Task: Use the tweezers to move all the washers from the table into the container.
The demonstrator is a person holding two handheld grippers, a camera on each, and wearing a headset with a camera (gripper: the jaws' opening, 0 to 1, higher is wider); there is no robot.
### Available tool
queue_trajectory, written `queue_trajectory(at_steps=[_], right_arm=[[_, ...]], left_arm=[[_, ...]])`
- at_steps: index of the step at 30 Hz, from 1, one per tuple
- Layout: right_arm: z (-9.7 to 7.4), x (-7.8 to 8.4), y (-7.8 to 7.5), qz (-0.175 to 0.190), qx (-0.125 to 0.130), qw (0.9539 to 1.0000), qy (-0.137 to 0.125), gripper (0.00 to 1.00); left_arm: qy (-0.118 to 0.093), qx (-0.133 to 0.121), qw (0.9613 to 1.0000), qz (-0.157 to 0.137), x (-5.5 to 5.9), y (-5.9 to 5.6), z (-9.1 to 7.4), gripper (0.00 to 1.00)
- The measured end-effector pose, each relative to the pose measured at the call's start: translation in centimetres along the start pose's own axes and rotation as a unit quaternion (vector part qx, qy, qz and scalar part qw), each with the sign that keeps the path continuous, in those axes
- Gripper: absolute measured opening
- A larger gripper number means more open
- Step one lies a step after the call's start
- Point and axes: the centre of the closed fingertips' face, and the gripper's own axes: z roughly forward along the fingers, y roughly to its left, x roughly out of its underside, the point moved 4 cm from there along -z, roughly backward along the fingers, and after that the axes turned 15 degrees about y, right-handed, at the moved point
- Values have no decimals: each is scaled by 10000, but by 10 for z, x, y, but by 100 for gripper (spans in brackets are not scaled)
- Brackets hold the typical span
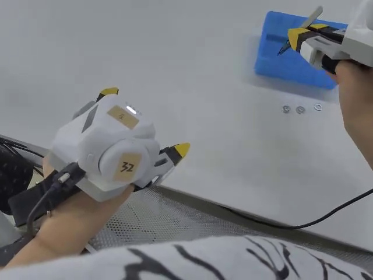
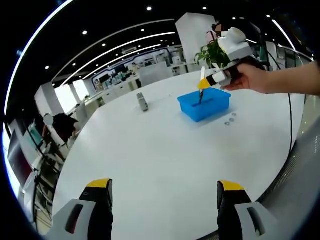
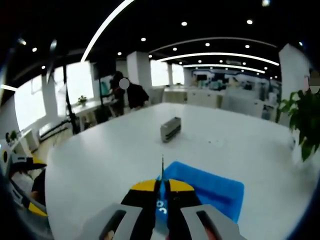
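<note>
My right gripper (image 1: pixel 300 36) has its jaws pinching the tweezers (image 1: pixel 313 15) over the blue container (image 1: pixel 280 61), upper right. Three washers (image 1: pixel 300 109) sit on the surface (image 1: pixel 175 58) just below it. Left gripper (image 1: pixel 145 121) jaws are spread, lower left.

Broad white table, crowded only toward two and three o'clock.

From the head view, the table (image 1: pixel 175 70) lies bare from nine round to one o'clock, open for any pass. At two o'clock sits the blue container (image 1: pixel 280 64). The right gripper (image 1: pixel 296 36), clamped on the tweezers (image 1: pixel 284 48), hangs over it and bars the way in from above. Three washers (image 1: pixel 300 109) lie near the container at three. A black cable (image 1: pixel 303 223) trails along the near edge at five. The left gripper (image 1: pixel 145 121), jaws spread, fills eight o'clock. In the left gripper view a small grey box (image 2: pixel 143 102) stands well apart from the container.
</note>
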Motion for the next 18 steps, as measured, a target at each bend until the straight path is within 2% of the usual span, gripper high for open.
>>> queue_trajectory(at_steps=[8,18], right_arm=[[-20,-1,6,-21,-38,9999,-142,3],[-35,27,15,-12,-79,9999,-65,3]], left_arm=[[-28,2,10000,-15,0,0,-1,88],[-2,5,10000,15,0,0,0,88]])
